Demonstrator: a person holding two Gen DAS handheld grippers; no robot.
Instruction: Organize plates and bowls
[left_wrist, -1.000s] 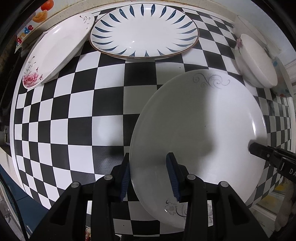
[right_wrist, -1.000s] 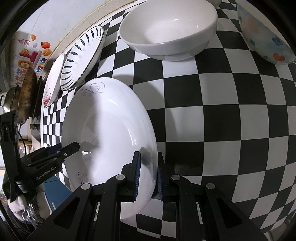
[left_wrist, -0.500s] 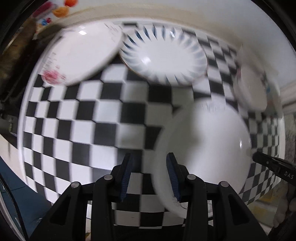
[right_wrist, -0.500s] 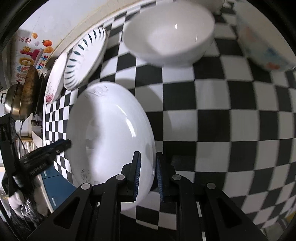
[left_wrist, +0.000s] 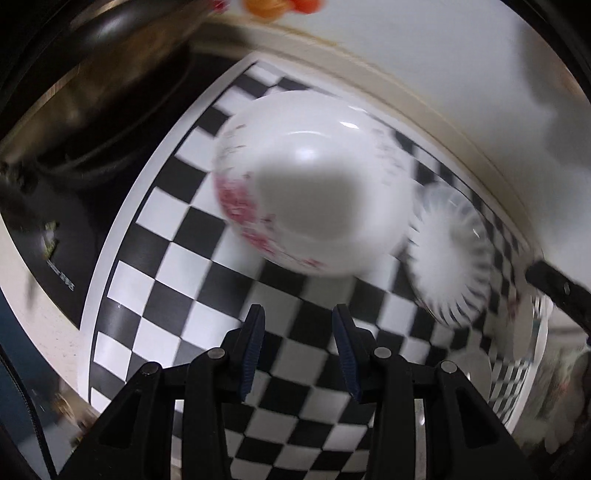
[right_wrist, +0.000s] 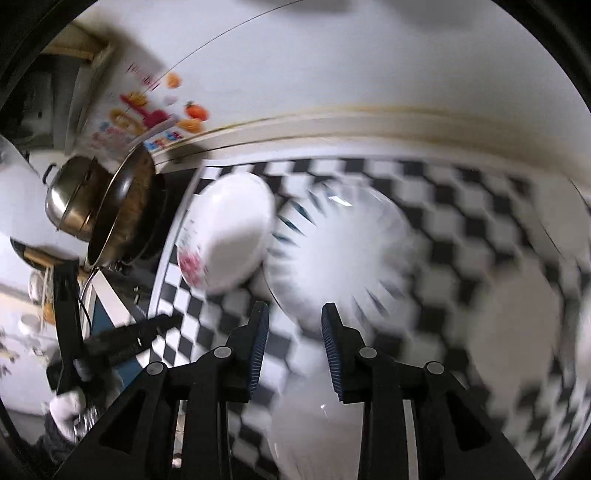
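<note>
1. Both views are smeared by motion, so fine detail is uncertain.
2. The left gripper (left_wrist: 298, 325) has its jaws open with nothing between them; checkered counter (left_wrist: 155, 258) shows through the gap.
3. Ahead of the left gripper lies the rose plate (left_wrist: 314, 181), white with red flower marks along its left rim, resting on the counter near the back wall.
4. Just to the right of it sits the blue-petal plate (left_wrist: 450, 258), whose rim the rose plate seems to overlap, though the blur makes the contact hard to judge.
5. The right gripper (right_wrist: 293, 325) also has its jaws open and holds nothing.
6. In the right wrist view the blue-petal plate (right_wrist: 340, 251) lies straight ahead of the jaws, with the rose plate (right_wrist: 225, 236) to its left, at the counter's (right_wrist: 461, 206) left end.
7. A plain white plate (right_wrist: 314, 424) lies low in that view, partly hidden behind the right gripper's fingers.
8. A pale round dish (right_wrist: 517, 325), too blurred to identify further, sits on the counter to the right.
9. Beyond the counter's left edge stand a dark wok (right_wrist: 125, 214) and a steel pot (right_wrist: 74, 199).
10. The left gripper (right_wrist: 122, 339) appears at the lower left of the right wrist view, off the counter's edge, held by a white-gloved hand (right_wrist: 68, 410).
</note>
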